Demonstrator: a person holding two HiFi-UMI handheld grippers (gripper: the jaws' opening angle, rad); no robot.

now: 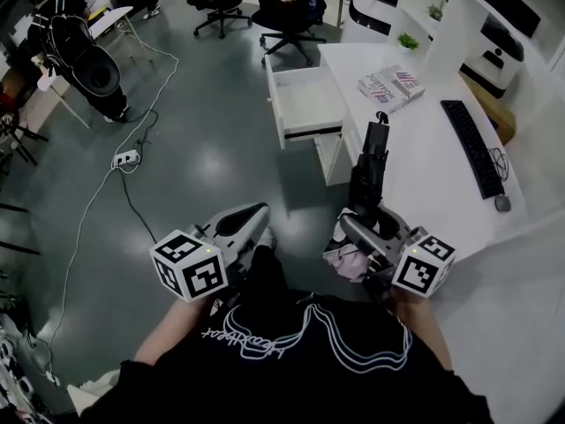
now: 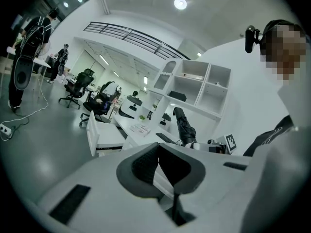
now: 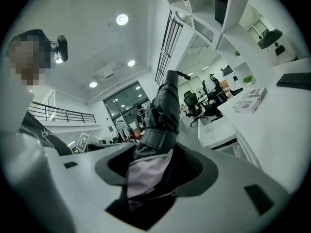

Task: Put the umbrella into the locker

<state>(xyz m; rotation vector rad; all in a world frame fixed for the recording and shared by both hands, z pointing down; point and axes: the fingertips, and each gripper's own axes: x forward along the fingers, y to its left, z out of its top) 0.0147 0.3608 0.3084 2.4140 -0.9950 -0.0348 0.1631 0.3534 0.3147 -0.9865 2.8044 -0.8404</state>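
grey polished office floor and a white desk (image 1: 415, 179) fill the head view. one folded umbrella (image 1: 372, 170), dark and strapped tight round its middle, stands nearly upright in front of the person, just beside the desk edge. the right gripper (image 1: 362, 230) is clenched on its lower end, where a pale lilac fold of fabric bunches between the jaws. the right gripper view shows the pads pressing into that cloth.

it looks light and easy to carry. the canopy cloth is soft and probably slick, so it may slide or twist over the stiff shaft inside. a hold low down, squeezing through to the shaft or the handle, seems safest; a grip on loose fabric alone could slip.

the left gripper (image 1: 256, 215) carries nothing, with its jaws pressed together, and hangs level over the floor, well apart from the umbrella.

one drawer (image 1: 305, 104) stands pulled out of the desk ahead of the umbrella tip and looks empty. no locker door is plain to see, so this drawer may be the target. on the desktop lie one book (image 1: 390, 85), one keyboard (image 1: 472, 147) and one mouse (image 1: 501, 203). two small potted plants (image 1: 408, 41) sit on the shelving behind.
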